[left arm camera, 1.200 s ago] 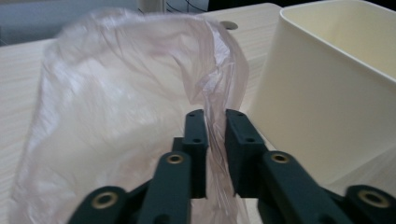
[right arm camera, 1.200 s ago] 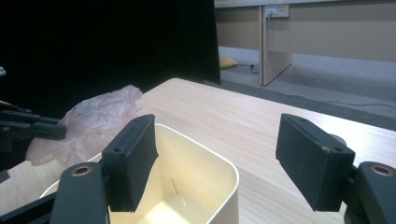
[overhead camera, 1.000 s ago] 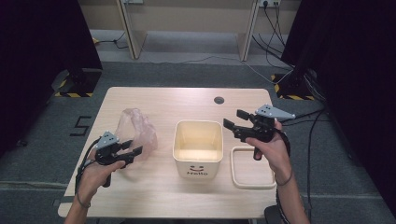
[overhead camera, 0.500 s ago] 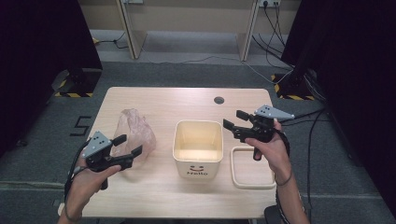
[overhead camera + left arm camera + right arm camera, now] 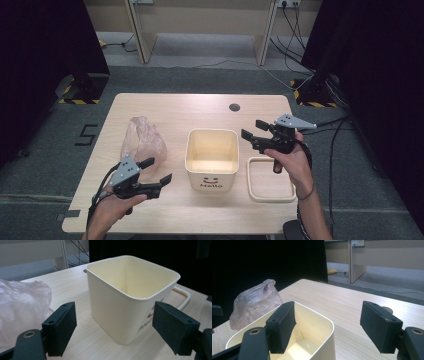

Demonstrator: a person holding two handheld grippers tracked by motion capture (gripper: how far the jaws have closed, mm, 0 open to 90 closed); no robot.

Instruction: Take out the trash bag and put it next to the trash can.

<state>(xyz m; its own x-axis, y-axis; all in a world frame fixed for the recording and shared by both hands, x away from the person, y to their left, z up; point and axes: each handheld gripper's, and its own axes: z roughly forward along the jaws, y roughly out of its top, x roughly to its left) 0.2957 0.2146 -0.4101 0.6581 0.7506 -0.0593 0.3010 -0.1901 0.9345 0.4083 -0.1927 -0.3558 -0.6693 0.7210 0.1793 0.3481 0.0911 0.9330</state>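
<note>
Bag of thin, crumpled, pinkish clear plastic lies on the left part of the wooden surface, loose and free of both grippers. In the high view the left gripper sits near the front left corner of the surface, just in front of the bag and apart from it, pointing toward the cream bin. Its jaws have just been opening and stand wide, released, with nothing between them. The left gripper view looks between its pads at the bin's near wall, with the bag's edge at the far left of that view.

The bin stands upright at the middle of the surface, open top up, with a smiley and the word "Hello" on its front face. Its inside appears empty as far as it can be seen. A cream rectangular frame lies flat just to the right of the bin.

The right gripper is held above the surface at the bin's right side, jaws apart, grasping nothing. The right gripper view shows its pads spread over the bin's rim, with the bag beyond at left.

A dark round grommet hole sits near the far edge of the surface.
</note>
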